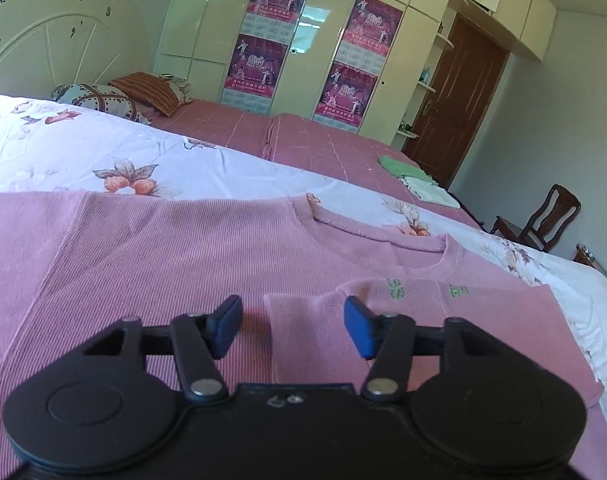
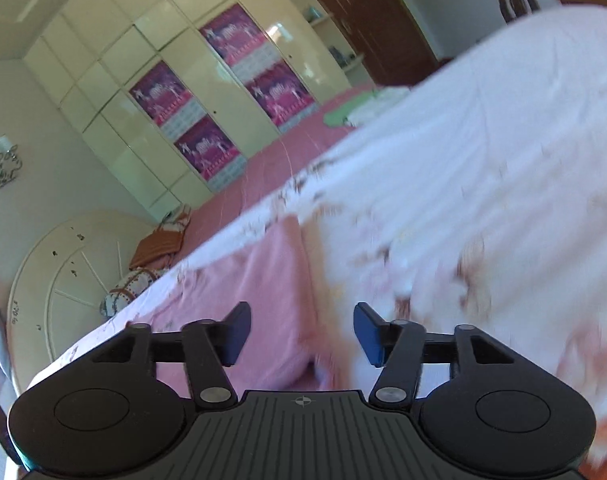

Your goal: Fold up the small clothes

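Pink top (image 1: 151,256) lies flat on the floral sheet (image 1: 103,148), spread across the bed, neckline (image 1: 379,236) toward the far side w/ small green print (image 1: 427,288) below it. One sleeve (image 1: 303,320) is folded in over the chest; its cuff end sits just ahead of the left gripper (image 1: 293,326). L jaws stand apart, nothing between the blue pads, sleeve fabric lies under the gap, not pinched. Right gripper (image 2: 301,332) also has its jaws apart and empty (view is tilted and motion-blurred), pointing at the top's straight edge (image 2: 303,280) where pink meets the sheet (image 2: 483,140). Whether the pads touch cloth, can't tell. Beyond the sheet, a pink checked bedspread (image 1: 303,140) w/ a small stack of green and white folded cloths (image 1: 419,184) near its far corner. Pillows (image 1: 119,96) at the white headboard (image 1: 43,40). Cream wardrobe (image 1: 335,40) w/ magenta posters (image 1: 263,32) behind, brown door (image 1: 459,92) and wooden chair (image 1: 543,220) to the R.
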Motion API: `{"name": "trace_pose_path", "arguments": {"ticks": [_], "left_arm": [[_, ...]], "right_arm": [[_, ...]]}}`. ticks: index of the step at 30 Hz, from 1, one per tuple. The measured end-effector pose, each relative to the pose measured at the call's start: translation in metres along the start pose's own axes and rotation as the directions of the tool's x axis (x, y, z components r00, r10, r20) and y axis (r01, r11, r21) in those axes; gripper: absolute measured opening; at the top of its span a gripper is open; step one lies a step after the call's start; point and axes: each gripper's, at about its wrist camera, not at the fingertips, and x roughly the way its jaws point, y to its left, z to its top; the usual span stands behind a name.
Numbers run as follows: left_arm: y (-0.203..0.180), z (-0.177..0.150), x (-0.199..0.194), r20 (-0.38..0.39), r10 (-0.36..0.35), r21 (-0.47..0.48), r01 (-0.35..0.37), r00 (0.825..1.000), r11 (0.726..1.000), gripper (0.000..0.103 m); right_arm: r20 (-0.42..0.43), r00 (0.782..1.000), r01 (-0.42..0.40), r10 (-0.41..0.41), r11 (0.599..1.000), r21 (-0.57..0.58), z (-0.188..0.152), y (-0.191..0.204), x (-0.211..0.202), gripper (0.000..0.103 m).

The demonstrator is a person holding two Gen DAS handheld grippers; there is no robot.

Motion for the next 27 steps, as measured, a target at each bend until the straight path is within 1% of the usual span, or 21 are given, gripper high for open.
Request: {"name": "trace_pose_path", "arguments": {"ticks": [2, 3, 4, 6, 9, 11, 12, 13, 14, 16, 17, 18, 19, 20, 21, 22, 23, 24, 25, 26, 27], "left_arm": [[-0.005, 0.002, 0.011, -0.048, 0.005, 0.024, -0.004, 0.999, 1.000, 0.045], [-0.008, 0.001, 0.014, -0.055, 0.016, 0.049, -0.013, 0.998, 0.999, 0.040], [-0.011, 0.002, 0.016, -0.062, 0.018, 0.068, -0.014, 0.998, 0.998, 0.037], [-0.014, 0.003, 0.020, -0.077, 0.011, 0.081, -0.005, 0.997, 0.997, 0.009], [-0.019, 0.000, 0.021, -0.067, 0.019, 0.104, -0.011, 0.998, 0.995, 0.007], [-0.019, -0.002, 0.015, -0.017, 0.033, 0.098, -0.031, 0.999, 0.995, 0.006], [-0.020, -0.004, 0.011, 0.006, 0.050, 0.102, -0.050, 0.999, 0.993, 0.006], [-0.019, -0.005, 0.010, 0.014, 0.068, 0.106, -0.069, 0.998, 0.992, 0.006], [-0.019, -0.008, 0.014, -0.009, 0.070, 0.114, -0.069, 0.997, 0.991, 0.007], [-0.020, -0.007, 0.015, -0.014, 0.073, 0.136, -0.070, 0.997, 0.988, 0.010], [-0.020, -0.003, 0.011, -0.006, 0.088, 0.131, -0.087, 0.996, 0.988, 0.022], [-0.020, 0.001, 0.004, 0.025, 0.104, 0.128, -0.107, 0.994, 0.986, 0.030], [-0.020, 0.003, -0.006, 0.075, 0.113, 0.133, -0.122, 0.991, 0.984, 0.034], [-0.022, 0.006, -0.012, 0.101, 0.105, 0.139, -0.119, 0.989, 0.983, 0.039], [-0.027, 0.009, -0.014, 0.098, 0.077, 0.141, -0.090, 0.992, 0.986, 0.039], [-0.035, 0.010, -0.013, 0.083, 0.045, 0.153, -0.057, 0.996, 0.987, 0.040], [-0.046, 0.009, -0.008, 0.060, 0.013, 0.174, -0.024, 0.998, 0.984, 0.046], [-0.057, 0.007, -0.001, 0.031, -0.011, 0.194, 0.005, 0.999, 0.981, 0.060], [-0.066, 0.003, 0.007, -0.002, -0.028, 0.211, 0.028, 1.000, 0.977, 0.065], [-0.074, -0.002, 0.018, -0.052, -0.032, 0.234, 0.044, 0.998, 0.971, 0.068], [-0.079, -0.008, 0.028, -0.095, 0.004, 0.261, 0.021, 0.995, 0.965, 0.067]], "right_arm": [[-0.016, 1.000, -0.007, 0.006, 1.000, -0.025, 0.016, 0.001, 0.021, 0.054], [-0.023, 1.000, -0.010, 0.009, 0.999, -0.046, 0.023, 0.002, 0.034, 0.044], [-0.039, 0.999, -0.004, 0.001, 0.998, -0.064, 0.028, 0.005, 0.047, 0.041], [-0.069, 0.998, -0.005, 0.000, 0.997, -0.078, 0.037, 0.007, 0.075, 0.041], [-0.114, 0.993, -0.016, 0.005, 0.995, -0.096, 0.046, 0.009, 0.111, 0.041], [-0.131, 0.991, -0.009, -0.007, 0.993, -0.116, 0.048, 0.009, 0.127, 0.037], [-0.151, 0.988, -0.005, -0.017, 0.990, -0.144, 0.048, 0.009, 0.134, 0.001], [-0.159, 0.985, 0.032, -0.061, 0.983, -0.178, 0.047, 0.010, 0.140, 0.002], [-0.157, 0.983, 0.057, -0.091, 0.977, -0.204, 0.045, 0.008, 0.145, 0.002], [-0.154, 0.984, 0.060, -0.095, 0.975, -0.216, 0.044, 0.007, 0.148, 0.002], [-0.153, 0.983, 0.068, -0.105, 0.971, -0.229, 0.045, 0.009, 0.147, 0.003], [-0.136, 0.984, 0.083, -0.118, 0.968, -0.237, 0.047, 0.010, 0.144, 0.003], [-0.113, 0.987, 0.085, -0.114, 0.969, -0.230, 0.051, 0.010, 0.137, 0.003], [-0.104, 0.992, 0.053, -0.077, 0.974, -0.222, 0.055, 0.011, 0.130, 0.003], [-0.100, 0.994, 0.019, -0.044, 0.971, -0.239, 0.057, 0.015, 0.125, 0.003], [-0.095, 0.995, 0.013, -0.041, 0.960, -0.279, 0.057, 0.020, 0.124, 0.003], [-0.097, 0.994, 0.014, -0.048, 0.946, -0.325, 0.058, 0.027, 0.128, 0.003], [-0.109, 0.993, 0.010, -0.050, 0.940, -0.342, 0.057, 0.030, 0.134, 0.003], [-0.129, 0.990, 0.008, -0.057, 0.936, -0.352, 0.056, 0.033, 0.143, 0.003], [-0.144, 0.987, 0.013, -0.071, 0.930, -0.368, 0.053, 0.035, 0.152, 0.003], [-0.174, 0.979, 0.033, -0.110, 0.919, -0.392, 0.048, 0.033, 0.163, 0.002]]}}
